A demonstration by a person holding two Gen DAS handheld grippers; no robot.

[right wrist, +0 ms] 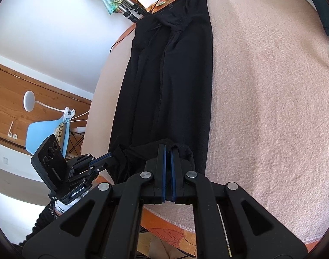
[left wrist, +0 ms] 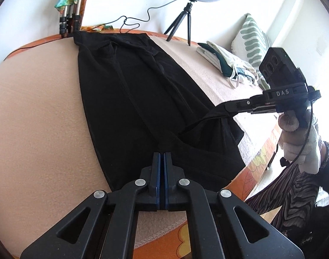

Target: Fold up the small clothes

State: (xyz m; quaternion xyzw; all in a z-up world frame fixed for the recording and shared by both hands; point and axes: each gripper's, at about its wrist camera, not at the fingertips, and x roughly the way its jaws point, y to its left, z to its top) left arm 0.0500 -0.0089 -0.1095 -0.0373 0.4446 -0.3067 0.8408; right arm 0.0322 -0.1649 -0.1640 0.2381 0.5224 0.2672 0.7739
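Observation:
A long black garment (left wrist: 129, 90) lies stretched lengthwise on a pink blanket (left wrist: 34, 112); it also shows in the right wrist view (right wrist: 164, 75). My left gripper (left wrist: 164, 153) is shut on the garment's near hem, at one corner. My right gripper (right wrist: 168, 149) is shut on the same hem a little to the right, and it shows from the side in the left wrist view (left wrist: 226, 111), pinching a bunched fold lifted off the blanket. The left gripper shows in the right wrist view (right wrist: 107, 157), holding the hem at the bed's edge.
Folded light and dark-green clothes (left wrist: 224, 62) and a leaf-pattern pillow (left wrist: 250, 38) lie at the right. A ring light on a tripod (left wrist: 186, 17) stands beyond the garment's far end. An orange patterned sheet (left wrist: 257, 161) edges the bed. A blue chair (right wrist: 45, 133) stands off the bed.

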